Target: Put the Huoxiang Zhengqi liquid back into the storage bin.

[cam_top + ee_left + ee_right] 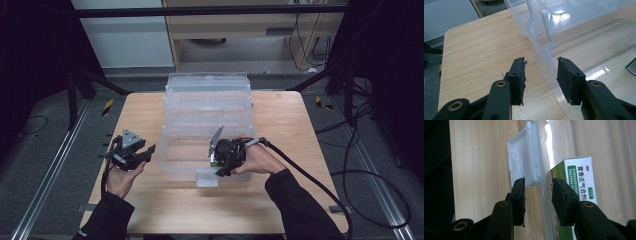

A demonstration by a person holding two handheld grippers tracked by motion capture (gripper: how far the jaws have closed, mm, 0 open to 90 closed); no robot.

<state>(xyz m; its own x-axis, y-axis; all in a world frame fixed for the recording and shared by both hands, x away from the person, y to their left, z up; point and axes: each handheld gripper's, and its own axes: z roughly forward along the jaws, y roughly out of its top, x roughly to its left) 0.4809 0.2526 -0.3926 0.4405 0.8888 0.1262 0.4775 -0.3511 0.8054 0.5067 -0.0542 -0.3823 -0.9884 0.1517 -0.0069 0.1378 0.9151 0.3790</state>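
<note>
Right gripper view: box [580, 173] half hidden behind the bin wall [545, 202] between gaping jaws.

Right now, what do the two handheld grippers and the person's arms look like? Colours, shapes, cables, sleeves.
Both the left gripper and the right gripper are black, with two black jaws each, blocky dark pads with frayed edges, and brass-coloured pivot rings. A grey three-cornered plate tops each. A thick black cable trails from the right one. Sleeves are black.
</note>
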